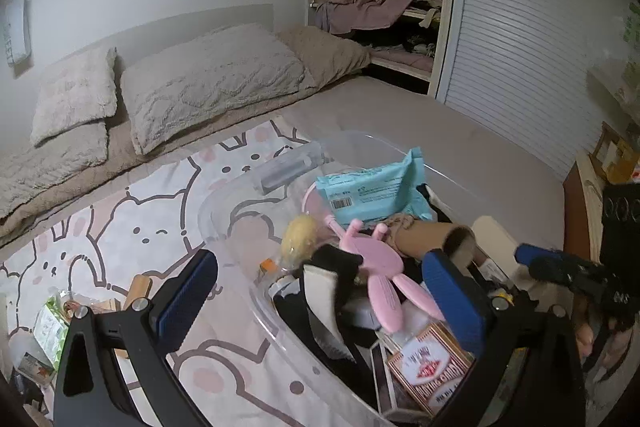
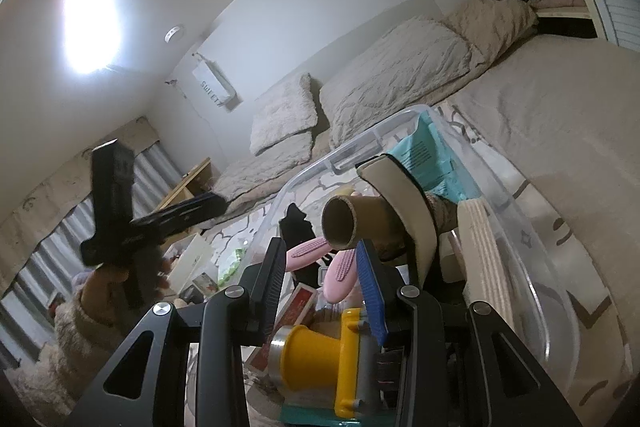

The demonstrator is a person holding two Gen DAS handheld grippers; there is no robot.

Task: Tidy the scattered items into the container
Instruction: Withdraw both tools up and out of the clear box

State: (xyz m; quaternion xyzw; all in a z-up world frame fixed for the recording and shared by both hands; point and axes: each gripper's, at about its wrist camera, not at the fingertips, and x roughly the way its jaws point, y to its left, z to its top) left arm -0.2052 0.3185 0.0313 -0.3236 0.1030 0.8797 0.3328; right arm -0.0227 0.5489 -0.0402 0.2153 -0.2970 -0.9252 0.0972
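A yellow toy (image 2: 320,363) sits nearest the lens, clamped between the right gripper's (image 2: 320,291) fingers, just above the near end of the clear bin (image 1: 224,227). The left gripper (image 1: 320,291) is spread wide and empty over the bin's left rim. Inside the bin lie a pink rabbit brush (image 1: 376,267), a cardboard tube (image 1: 432,233) and a teal packet (image 1: 372,187).

Your container (image 1: 224,239) looks glossy clear plastic; the tube (image 2: 352,223) matt cardboard; the pillows (image 1: 208,83) probably rough cloth.
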